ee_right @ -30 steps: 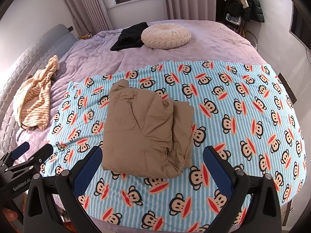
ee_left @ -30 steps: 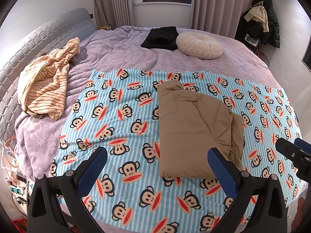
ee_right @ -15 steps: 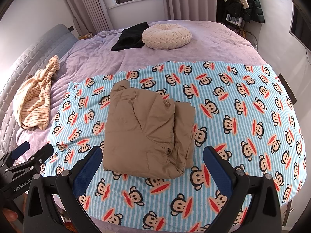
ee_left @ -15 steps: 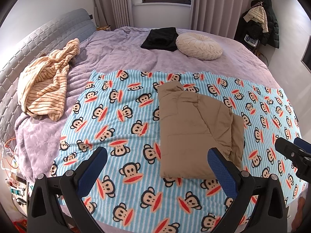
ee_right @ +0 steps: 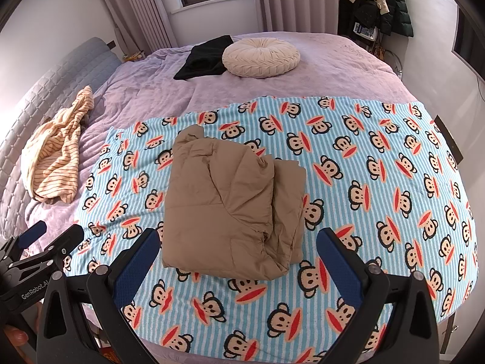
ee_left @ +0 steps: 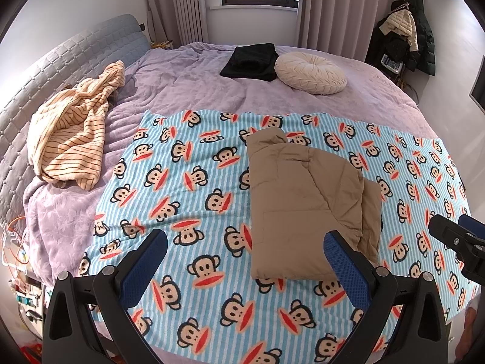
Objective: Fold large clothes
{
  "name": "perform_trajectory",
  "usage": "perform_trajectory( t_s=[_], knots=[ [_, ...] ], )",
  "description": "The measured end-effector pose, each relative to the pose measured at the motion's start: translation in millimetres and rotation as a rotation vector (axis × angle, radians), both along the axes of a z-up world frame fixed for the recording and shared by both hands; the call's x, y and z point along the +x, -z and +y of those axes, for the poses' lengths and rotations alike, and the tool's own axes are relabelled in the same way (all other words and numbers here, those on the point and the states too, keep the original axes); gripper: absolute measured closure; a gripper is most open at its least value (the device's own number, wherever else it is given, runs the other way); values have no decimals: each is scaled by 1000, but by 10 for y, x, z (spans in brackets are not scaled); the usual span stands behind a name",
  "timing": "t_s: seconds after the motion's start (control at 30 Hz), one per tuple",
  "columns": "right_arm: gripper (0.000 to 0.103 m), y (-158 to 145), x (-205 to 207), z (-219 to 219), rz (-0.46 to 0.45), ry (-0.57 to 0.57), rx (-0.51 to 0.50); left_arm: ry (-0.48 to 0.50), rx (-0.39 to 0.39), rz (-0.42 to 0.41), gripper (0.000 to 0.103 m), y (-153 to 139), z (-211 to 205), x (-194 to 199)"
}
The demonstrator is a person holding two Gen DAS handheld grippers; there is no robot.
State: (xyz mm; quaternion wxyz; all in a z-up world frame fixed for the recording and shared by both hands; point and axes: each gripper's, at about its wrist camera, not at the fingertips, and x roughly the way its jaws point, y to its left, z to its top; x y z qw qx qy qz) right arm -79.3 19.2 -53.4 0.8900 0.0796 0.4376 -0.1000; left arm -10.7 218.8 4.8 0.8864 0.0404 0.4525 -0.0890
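Lay folded into a thick, roughly rectangular bundle: brown padded jacket [ee_left: 306, 209], resting on the monkey-print blanket [ee_left: 188, 182] spread over the near half of the bed [ee_left: 194, 88]. Showed one narrower folded layer sticking out along its right edge. Sat a little right of centre in the left wrist view, a little left of centre in the right wrist view [ee_right: 230, 209].

Hovered above the near edge of the blanket, jaws spread wide and holding nothing: left gripper [ee_left: 245, 253], its right blue pad overlapping the jacket's near right corner in the picture, though contact could not be told. Hung likewise with jaws wide apart and empty: right gripper [ee_right: 238, 250], the jacket's near edge framed between its two blue pads. Appeared side by side, each visible at the margin of the other's view.

Lay farther back on the purple bedcover: striped cream garment [ee_left: 72, 133] crumpled near the grey headboard [ee_left: 60, 63], black folded clothing [ee_left: 250, 62] just beside a round cream cushion [ee_left: 310, 74]. Hung in the far right corner: dark coats [ee_left: 406, 36].
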Motion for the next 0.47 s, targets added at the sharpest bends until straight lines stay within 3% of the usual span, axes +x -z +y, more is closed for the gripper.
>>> perform_trajectory(
  t_s=[0.47],
  knots=[
    [0, -6, 11, -14, 7, 6, 1, 2, -6, -3, 0, -18, 81, 63]
  ],
)
